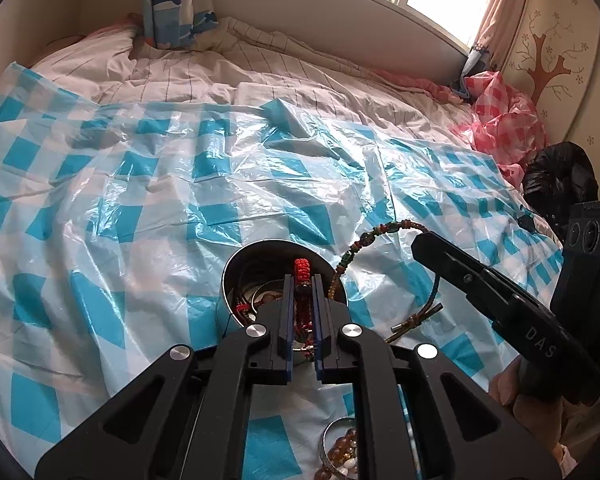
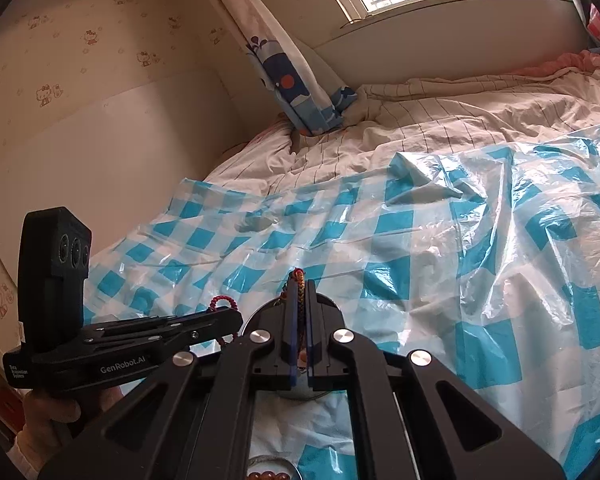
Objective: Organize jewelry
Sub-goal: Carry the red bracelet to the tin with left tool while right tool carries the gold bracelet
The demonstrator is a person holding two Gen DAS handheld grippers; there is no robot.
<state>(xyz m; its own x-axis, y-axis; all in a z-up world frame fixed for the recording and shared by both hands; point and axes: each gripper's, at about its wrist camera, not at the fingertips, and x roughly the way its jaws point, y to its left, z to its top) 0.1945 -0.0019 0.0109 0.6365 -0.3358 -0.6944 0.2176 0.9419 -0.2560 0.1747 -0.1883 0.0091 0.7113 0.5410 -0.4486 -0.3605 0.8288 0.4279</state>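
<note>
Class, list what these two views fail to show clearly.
- Tin contents: left view, left gripper covers most.
- Bead bowl: left view, cut by the bottom edge and gripper frame.
- Braided bracelet: right view, lower part hidden inside the right gripper.

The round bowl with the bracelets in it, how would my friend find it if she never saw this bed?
Look at the bed covered by the blue-and-white checked plastic sheet. Near its front edge, right under the left gripper, sits a dark round bowl with cords and rings inside. It is the deep dark one, unlike the shiny shallow dish of amber beads closer to the camera.
</note>
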